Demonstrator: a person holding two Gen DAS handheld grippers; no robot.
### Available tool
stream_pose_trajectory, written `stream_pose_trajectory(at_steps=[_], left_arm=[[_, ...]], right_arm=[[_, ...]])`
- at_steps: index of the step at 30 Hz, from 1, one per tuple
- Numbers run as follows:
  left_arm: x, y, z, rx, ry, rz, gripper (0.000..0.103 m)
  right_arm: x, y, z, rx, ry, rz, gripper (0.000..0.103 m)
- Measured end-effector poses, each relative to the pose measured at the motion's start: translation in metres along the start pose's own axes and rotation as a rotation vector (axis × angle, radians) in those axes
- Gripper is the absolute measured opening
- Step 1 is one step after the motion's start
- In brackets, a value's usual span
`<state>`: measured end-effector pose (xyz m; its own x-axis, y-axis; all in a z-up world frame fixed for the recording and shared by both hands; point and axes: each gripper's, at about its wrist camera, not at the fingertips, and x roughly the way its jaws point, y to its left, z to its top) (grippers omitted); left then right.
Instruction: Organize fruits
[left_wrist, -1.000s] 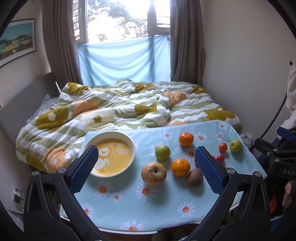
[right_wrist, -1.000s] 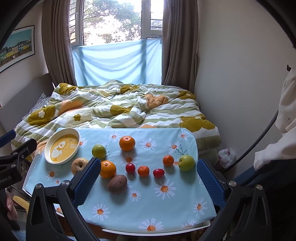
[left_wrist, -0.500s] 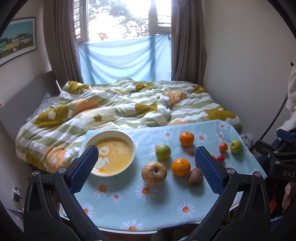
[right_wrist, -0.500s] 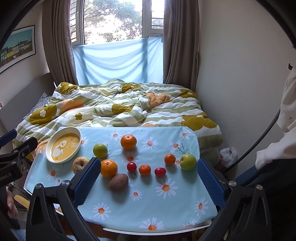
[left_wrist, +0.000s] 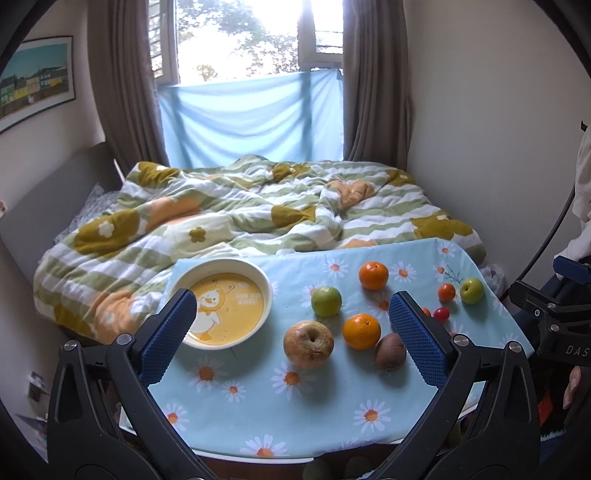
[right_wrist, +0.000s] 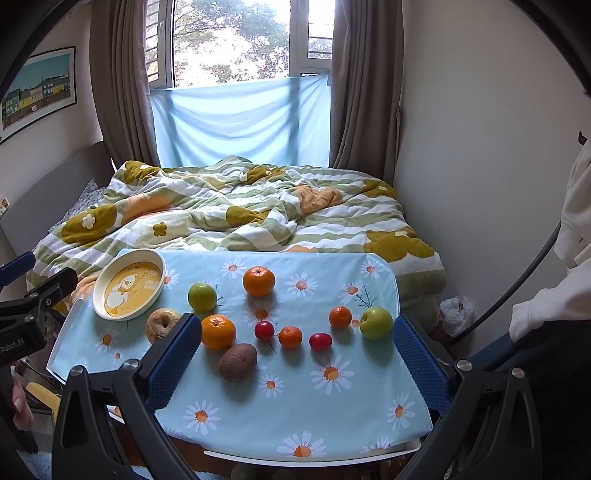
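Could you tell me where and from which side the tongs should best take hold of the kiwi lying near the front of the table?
Grip the kiwi across its short middle, coming from above. It lies on its side, long axis slanting, with an orange close behind, so the right tongs, now open, would probably fit best straddling the narrow waist.

Behind the desk (right_wrist: 236, 456), draped in a pale blue daisy-print cloth (right_wrist: 295, 398), a bed fills the room under a rumpled quilt (right_wrist: 236, 210) striped green and white with mustard flowers. Brown curtains (right_wrist: 122, 85) hang either side of the window (right_wrist: 236, 40), whose lower part is covered by a light blue sheet (right_wrist: 240, 122). Trees show through the glass. A framed picture (right_wrist: 38, 88) of coloured houses hangs on the left wall. A crumpled plastic bag (right_wrist: 456, 314) lies on the floor near the bed's right corner.
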<state>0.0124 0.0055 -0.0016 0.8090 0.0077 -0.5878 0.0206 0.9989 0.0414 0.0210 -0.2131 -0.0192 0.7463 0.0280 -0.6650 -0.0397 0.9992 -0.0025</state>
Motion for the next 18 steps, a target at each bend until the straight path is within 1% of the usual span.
stream_pose_trajectory(at_steps=[8, 15, 18], left_arm=[[-0.0021, -0.0009, -0.0011, -0.005, 0.003, 0.005, 0.103], [-0.0047, -0.0044, -0.0038, -0.018, 0.03, 0.023, 0.103], [-0.002, -0.0072, -0.0059, -0.031, 0.052, 0.0, 0.103]], right_arm=[[-0.0013, -0.0022, -0.0008, -0.003, -0.002, 0.005, 0.103], [-0.0008, -0.0023, -0.0007, 0.007, 0.008, 0.013, 0.103], [-0.004, -0.0061, -0.0012, 0.002, 0.026, 0.026, 0.103]])
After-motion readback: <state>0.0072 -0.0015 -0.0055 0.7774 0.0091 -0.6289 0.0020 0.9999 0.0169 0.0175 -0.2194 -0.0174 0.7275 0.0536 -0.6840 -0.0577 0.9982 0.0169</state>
